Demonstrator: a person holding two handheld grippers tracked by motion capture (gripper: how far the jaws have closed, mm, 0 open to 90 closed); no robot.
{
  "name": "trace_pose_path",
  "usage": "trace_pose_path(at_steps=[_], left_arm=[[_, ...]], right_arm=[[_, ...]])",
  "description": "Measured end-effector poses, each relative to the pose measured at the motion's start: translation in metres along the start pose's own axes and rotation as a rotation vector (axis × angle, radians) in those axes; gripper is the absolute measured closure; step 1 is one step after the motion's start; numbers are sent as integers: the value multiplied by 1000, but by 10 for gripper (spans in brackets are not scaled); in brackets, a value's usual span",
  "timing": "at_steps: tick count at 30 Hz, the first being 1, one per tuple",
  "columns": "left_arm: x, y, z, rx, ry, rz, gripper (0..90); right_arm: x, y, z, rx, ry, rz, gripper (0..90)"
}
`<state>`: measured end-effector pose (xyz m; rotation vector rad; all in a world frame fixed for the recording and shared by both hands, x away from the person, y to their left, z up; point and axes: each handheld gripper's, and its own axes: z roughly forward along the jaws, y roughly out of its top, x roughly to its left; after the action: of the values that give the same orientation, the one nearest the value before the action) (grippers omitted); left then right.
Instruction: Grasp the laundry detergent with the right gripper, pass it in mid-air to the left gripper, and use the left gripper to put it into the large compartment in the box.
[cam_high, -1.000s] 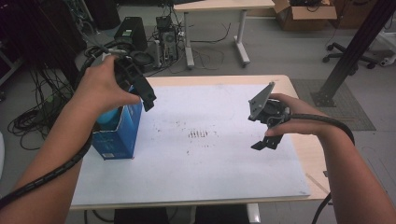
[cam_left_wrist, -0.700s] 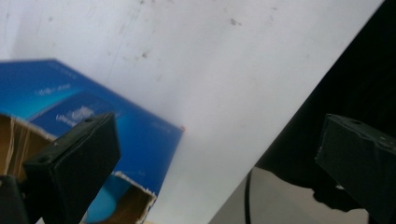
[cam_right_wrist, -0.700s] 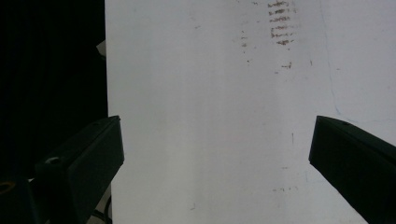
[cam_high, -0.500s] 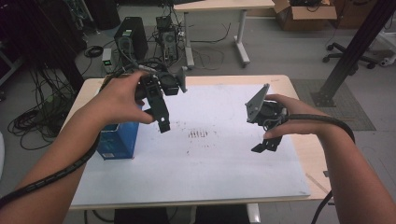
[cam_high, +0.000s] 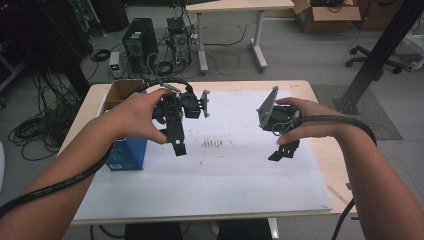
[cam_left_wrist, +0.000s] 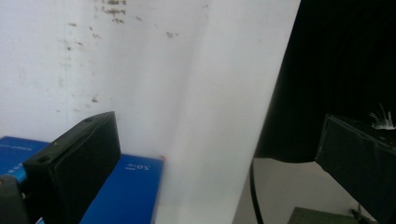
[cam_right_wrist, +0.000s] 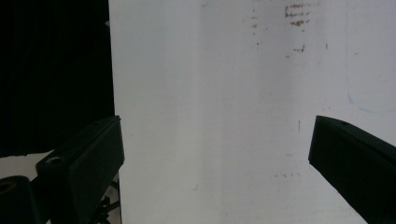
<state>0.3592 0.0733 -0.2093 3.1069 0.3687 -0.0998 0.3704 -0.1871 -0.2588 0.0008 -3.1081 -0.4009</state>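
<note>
Left gripper (cam_high: 178, 146): moved right off the blue box (cam_high: 127, 152), over the white sheet (cam_high: 210, 175); jaws wide apart, empty.
Right gripper (cam_high: 282, 151): stayed put; jaws wide apart, empty.

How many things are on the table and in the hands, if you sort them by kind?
Grippers: 2, the left gripper and the right gripper, both held above the table with jaws apart and nothing between them.
Boxes: 1, the blue box, open at the top, at the left edge of the table.
White sheets: 1, the white sheet covering the table.
Total: 4
</note>
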Motion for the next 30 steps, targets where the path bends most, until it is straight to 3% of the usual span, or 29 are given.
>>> trace_pose_path(at_steps=[4,10,30], left_arm=[[2,-1,0,0,-2,0,2],[3,-5,-1,-8,2,1,2],[6,-14,-4,13,21,-9,2]], right_arm=[[-8,0,2,66,20,18,36],[-18,-5,4,121,40,45,41],[-18,2,-1,158,42,35,38]])
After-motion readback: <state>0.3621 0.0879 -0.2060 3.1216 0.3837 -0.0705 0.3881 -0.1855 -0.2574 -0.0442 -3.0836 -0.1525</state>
